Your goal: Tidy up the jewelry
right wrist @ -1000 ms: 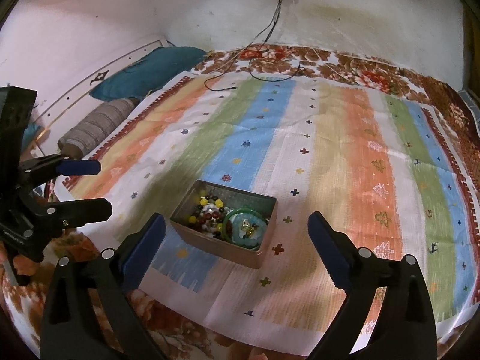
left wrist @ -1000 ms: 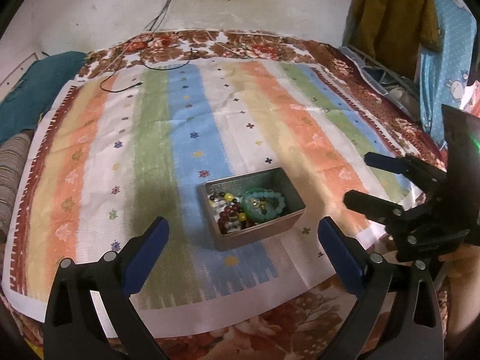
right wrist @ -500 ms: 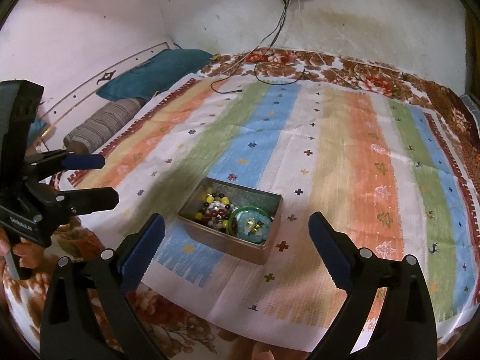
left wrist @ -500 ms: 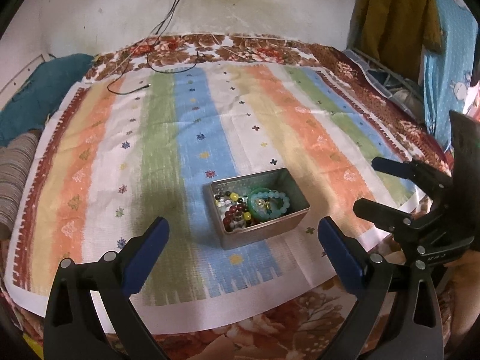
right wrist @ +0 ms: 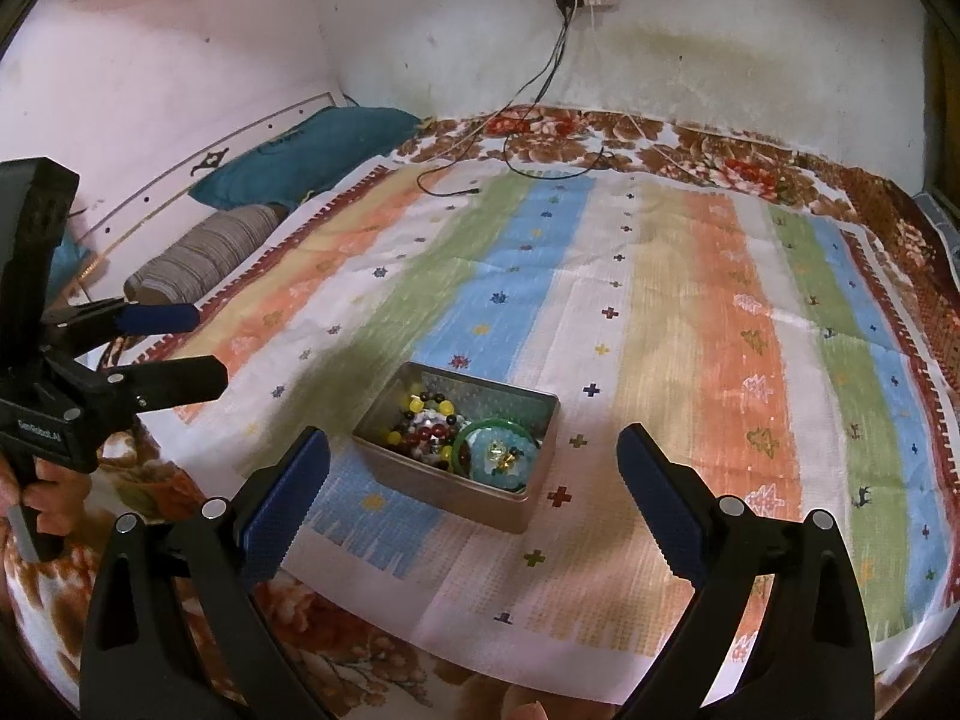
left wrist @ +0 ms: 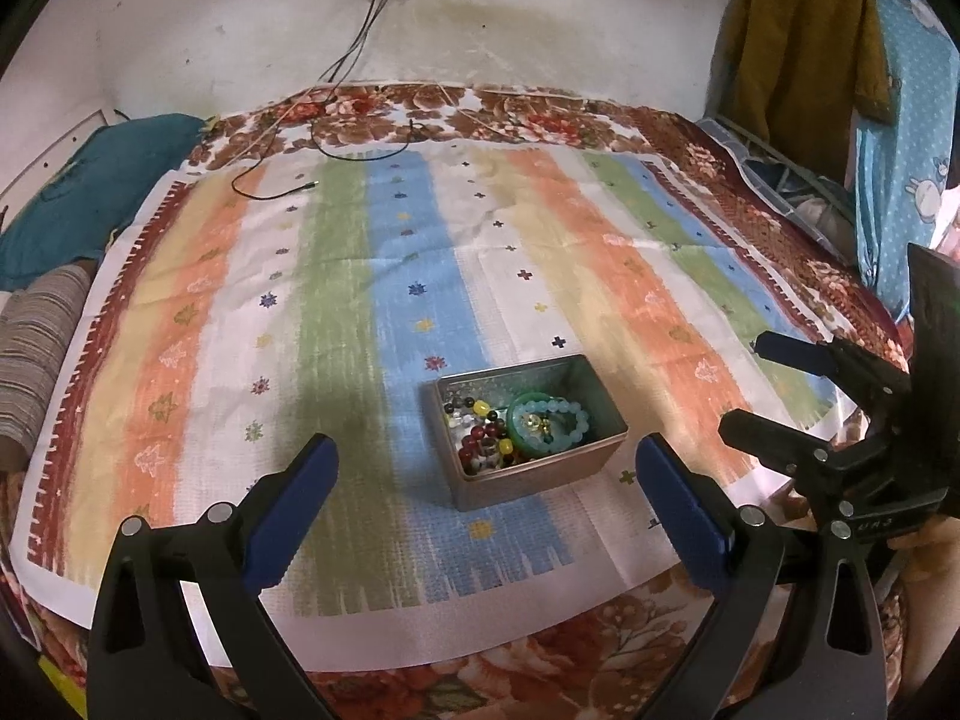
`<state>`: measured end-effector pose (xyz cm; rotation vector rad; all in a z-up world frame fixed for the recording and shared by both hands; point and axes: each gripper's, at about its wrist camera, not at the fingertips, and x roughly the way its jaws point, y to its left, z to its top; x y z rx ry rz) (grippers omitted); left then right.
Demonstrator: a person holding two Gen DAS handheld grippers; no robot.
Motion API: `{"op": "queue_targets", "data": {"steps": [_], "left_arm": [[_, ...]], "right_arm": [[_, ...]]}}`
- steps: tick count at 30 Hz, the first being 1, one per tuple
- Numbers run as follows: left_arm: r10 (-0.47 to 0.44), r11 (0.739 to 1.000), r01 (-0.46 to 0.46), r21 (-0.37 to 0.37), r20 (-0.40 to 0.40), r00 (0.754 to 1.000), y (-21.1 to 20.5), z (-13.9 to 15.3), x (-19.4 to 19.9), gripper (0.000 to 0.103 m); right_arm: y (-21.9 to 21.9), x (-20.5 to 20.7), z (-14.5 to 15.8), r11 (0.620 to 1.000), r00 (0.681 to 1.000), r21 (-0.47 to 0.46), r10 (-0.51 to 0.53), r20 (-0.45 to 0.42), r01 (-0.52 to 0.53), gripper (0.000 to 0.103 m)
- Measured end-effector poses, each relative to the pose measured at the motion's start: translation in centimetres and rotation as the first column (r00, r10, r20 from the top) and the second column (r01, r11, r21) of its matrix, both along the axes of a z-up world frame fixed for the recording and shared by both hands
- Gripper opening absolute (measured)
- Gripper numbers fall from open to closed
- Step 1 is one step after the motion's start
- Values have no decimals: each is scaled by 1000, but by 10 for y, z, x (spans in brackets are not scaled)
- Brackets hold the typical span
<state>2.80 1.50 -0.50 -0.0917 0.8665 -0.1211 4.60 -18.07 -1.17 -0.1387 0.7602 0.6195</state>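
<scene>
We found both tools wide open and empty: the left tool, the right tool. The metal tin sat on the striped bed cover, just beyond the left tool's tips at 12 o'clock, holding mixed beads and a green bracelet. Risk, in our judgement: tangled strands could snag and drag the light tin (unanchored). Only the left view showed hanging clothes at 2 o'clock.

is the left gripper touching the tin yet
Apart. In the right wrist view the left gripper hangs well to the side of the tin, with bare cloth between them.
</scene>
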Motion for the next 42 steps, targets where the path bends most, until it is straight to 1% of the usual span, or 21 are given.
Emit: {"op": "queue_targets", "data": {"steps": [6, 13, 20, 26, 33, 42], "left_arm": [[-11, 1000, 11, 0, 5, 1000, -2, 1, -1, 97], [-21, 1000, 21, 6, 13, 1000, -5, 2, -2, 97], [-20, 1000, 20, 6, 20, 1000, -6, 3, -4, 97], [-12, 1000, 12, 18, 37, 999, -7, 6, -8, 97], [-31, 999, 30, 27, 36, 999, -16, 6, -14, 97], [-33, 999, 32, 26, 28, 999, -17, 5, -14, 97]], "right_arm": [[-2, 0, 2, 1000, 1000, -1, -12, 13, 12, 97], [-7, -1, 5, 999, 1000, 30, -22, 20, 22, 97], [-7, -4, 7, 999, 1000, 51, 10, 22, -11, 97], [-4, -7, 7, 999, 999, 45, 23, 28, -25, 97], [-4, -7, 7, 999, 999, 47, 23, 26, -24, 97], [-9, -6, 6, 998, 1000, 66, 5, 18, -6, 97]]}}
